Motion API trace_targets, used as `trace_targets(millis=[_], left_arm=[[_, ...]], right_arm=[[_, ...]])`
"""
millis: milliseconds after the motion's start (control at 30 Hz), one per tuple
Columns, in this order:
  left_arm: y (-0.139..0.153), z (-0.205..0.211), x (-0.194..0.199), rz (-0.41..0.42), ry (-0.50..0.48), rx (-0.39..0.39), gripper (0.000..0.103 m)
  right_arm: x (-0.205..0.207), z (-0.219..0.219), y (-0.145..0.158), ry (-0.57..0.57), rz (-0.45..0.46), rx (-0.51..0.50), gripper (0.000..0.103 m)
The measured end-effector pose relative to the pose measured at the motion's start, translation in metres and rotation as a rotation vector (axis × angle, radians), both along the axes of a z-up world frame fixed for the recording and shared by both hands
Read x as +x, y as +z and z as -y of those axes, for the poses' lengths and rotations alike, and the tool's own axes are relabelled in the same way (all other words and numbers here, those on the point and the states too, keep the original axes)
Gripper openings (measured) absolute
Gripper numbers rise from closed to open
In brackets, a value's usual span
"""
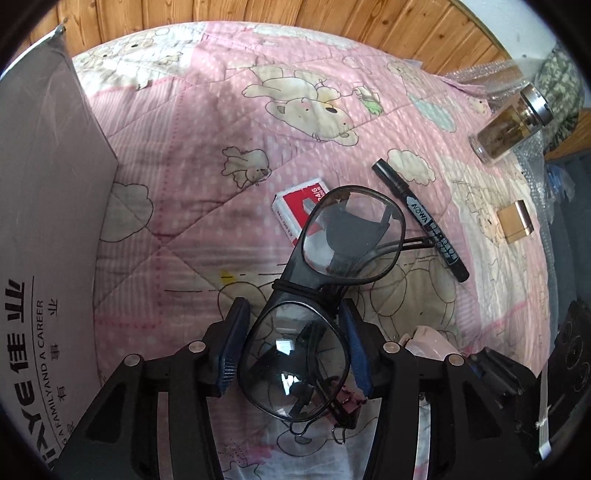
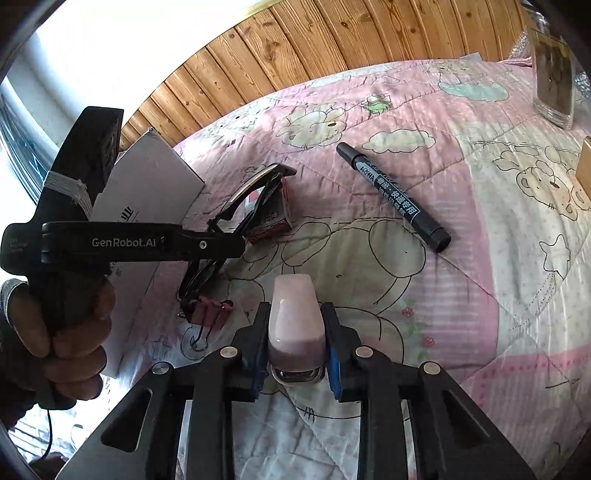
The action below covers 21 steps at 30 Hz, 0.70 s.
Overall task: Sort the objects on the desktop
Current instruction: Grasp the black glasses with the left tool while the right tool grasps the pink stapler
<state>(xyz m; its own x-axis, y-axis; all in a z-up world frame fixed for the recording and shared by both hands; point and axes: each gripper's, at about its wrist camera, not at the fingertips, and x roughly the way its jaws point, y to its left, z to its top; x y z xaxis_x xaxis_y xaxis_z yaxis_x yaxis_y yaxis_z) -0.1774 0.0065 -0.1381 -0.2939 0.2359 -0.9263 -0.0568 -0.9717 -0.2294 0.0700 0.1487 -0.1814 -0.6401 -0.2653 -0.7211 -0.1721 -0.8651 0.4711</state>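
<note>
- Glasses (image 1: 306, 317) with a dark frame hang in the left tool (image 1: 295, 347), one lens between its blue pads (image 1: 232, 343), the other lens reaching forward over the quilt (image 1: 207, 155)
- The left tool's jaws stand wide; the right-hand pad touches the frame near the bridge, while a gap shows at the left-hand pad, so I cannot tell whether the glasses are truly pinched
- A hand (image 2: 70, 332) grips the left tool's handle, seen from the right wrist camera
- The right tool (image 2: 295, 347) pinches a small pale pink bottle (image 2: 293, 325) between its blue pads, its wider, squared end pointing away from the camera
- Under the forward lens lies a red staple box (image 1: 295, 206), flat on the quilt
- A black marker (image 2: 395, 199) lies just beside the glasses, apart from both tools
- A pink binder clip (image 2: 208, 314) sits on the quilt below the glasses, near the right tool
- A glass jar (image 1: 509, 125) with a metal lid stands at the far right edge of the bed, and a small gold box (image 1: 515, 221) rests nearer
- A grey cardboard box (image 1: 48, 221) stands along the left side of the bed, against the wooden wall (image 1: 332, 22)
</note>
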Motion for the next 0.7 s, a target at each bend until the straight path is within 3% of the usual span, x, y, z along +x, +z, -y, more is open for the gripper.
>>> trace_targets(millis=[300, 700], left_arm=[[0.021, -0.003, 0.016, -0.04, -0.004, -0.006, 0.042], [0.059, -0.003, 0.06, -0.103, 0.023, 0.005, 0.042]], right_arm=[[0.021, 0.007, 0.019, -0.013, -0.016, 0.001, 0.027], [0.046, 0.023, 0.044, -0.008, -0.06, 0.043, 0.027]])
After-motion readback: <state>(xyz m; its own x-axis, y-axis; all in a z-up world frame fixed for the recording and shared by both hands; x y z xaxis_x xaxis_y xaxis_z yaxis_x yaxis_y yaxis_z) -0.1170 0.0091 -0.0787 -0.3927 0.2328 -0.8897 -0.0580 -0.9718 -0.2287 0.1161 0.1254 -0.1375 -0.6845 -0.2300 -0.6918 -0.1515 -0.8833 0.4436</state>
